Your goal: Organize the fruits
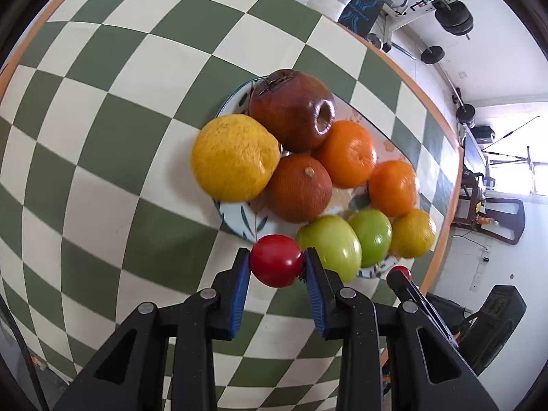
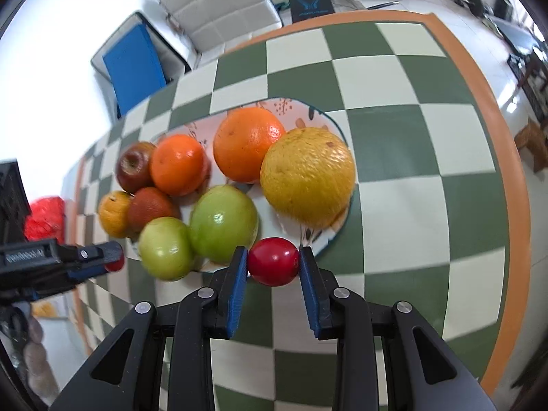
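An oval patterned plate (image 1: 239,217) (image 2: 291,106) on the checked table holds several fruits: a big yellow citrus (image 1: 234,157) (image 2: 308,176), a dark red apple (image 1: 291,109) (image 2: 132,166), oranges (image 1: 347,154) (image 2: 248,144) and two green fruits (image 1: 330,245) (image 2: 222,222). My left gripper (image 1: 275,257) (image 2: 116,256) is shut on a small red fruit (image 1: 276,260) just short of the plate's near rim. My right gripper (image 2: 273,257) (image 1: 399,274) is shut on a second small red fruit (image 2: 273,261) beside the plate's edge.
The green and cream checked cloth (image 1: 120,137) has an orange border (image 2: 496,130). A red bag (image 2: 46,217) lies off the table's left side. On the floor beyond are a blue case (image 2: 135,65), a white cushion (image 2: 219,3) and gym weights (image 1: 453,17).
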Available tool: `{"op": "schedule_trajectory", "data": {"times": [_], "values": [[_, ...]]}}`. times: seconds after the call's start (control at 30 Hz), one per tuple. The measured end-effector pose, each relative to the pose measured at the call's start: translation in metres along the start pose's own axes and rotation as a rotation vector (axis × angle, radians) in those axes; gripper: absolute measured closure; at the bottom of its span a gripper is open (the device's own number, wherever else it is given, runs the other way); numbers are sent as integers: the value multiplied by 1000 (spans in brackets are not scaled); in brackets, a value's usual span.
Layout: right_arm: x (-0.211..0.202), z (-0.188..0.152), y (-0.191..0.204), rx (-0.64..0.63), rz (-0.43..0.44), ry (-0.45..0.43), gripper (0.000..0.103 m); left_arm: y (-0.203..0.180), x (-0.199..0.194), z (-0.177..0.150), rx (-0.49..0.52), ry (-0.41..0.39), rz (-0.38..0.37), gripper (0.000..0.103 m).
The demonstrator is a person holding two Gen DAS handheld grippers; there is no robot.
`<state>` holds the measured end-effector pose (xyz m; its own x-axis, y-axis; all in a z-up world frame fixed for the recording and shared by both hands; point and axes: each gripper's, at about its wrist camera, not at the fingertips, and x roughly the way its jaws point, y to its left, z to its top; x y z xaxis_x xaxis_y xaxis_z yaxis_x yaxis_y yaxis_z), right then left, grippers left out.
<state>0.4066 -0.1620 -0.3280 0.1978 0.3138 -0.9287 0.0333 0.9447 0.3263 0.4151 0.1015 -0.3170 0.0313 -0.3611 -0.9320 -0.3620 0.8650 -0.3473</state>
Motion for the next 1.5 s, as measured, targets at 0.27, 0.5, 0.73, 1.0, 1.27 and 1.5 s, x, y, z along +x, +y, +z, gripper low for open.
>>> {"op": "schedule_trajectory", "data": {"times": [0.27, 0.5, 0.73, 1.0, 1.27, 1.5], "values": [[18, 11, 5, -71, -32, 42, 68, 4, 7, 11, 18, 1, 61, 73], [-8, 10, -7, -24, -10, 15, 37, 8, 4, 13, 8, -10, 100, 65], [-53, -2, -14, -29, -101, -52, 10, -7, -22, -4, 121, -134, 236, 15], [-82, -21, 5, -77, -213, -131, 5, -23, -29, -36, 234, -207, 360, 3], [-115, -36, 16, -68, -252, -199, 5, -36, -55, -63, 300, -298, 385, 3], [-159, -59, 34, -64, -252, -273, 5, -46, -92, -94, 346, -366, 390, 3]]}}
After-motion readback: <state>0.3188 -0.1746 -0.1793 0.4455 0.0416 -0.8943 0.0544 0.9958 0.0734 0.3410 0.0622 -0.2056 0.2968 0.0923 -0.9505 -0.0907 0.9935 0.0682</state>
